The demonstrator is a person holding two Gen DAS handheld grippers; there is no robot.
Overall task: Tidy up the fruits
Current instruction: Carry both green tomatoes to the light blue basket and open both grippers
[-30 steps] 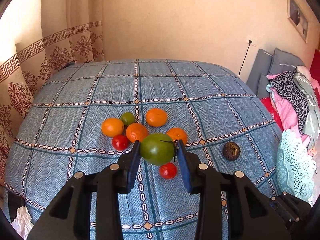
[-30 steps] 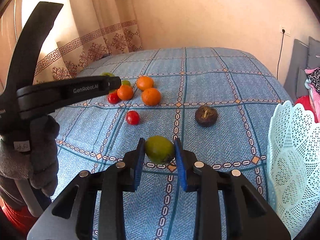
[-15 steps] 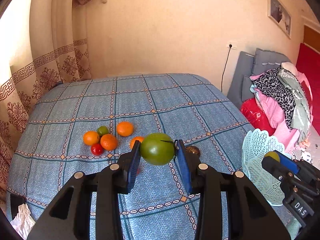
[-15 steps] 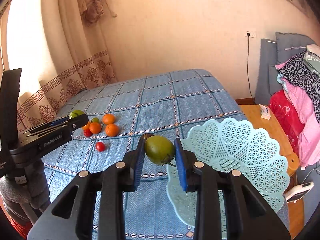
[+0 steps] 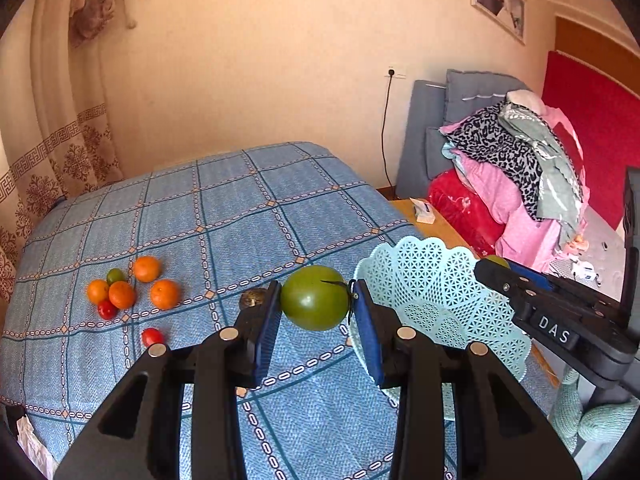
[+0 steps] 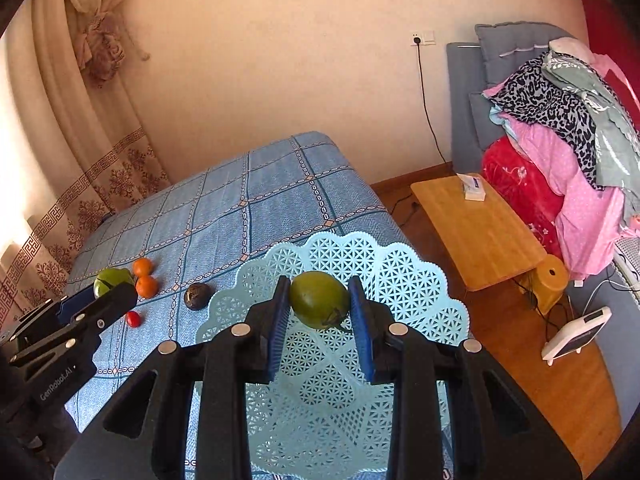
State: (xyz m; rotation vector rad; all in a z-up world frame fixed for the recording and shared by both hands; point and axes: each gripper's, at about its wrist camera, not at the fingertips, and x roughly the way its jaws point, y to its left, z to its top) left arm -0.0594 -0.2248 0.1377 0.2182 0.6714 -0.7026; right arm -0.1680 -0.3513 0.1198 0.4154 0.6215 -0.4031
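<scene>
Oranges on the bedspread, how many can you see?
4, clustered at the bedspread's left: one at the back, one right, one in the middle, one far left. More could be hidden.

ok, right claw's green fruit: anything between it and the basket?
Nothing visible. The right claw holds the green fruit directly above the lattice basket, whose visible bowl is empty.

L gripper [image 5: 314, 312] clamps green tomato [image 5: 314, 298] beside basket [image 5: 440, 292]; oranges [image 5: 164, 294] on bedspread [image 5: 240, 208].
</scene>
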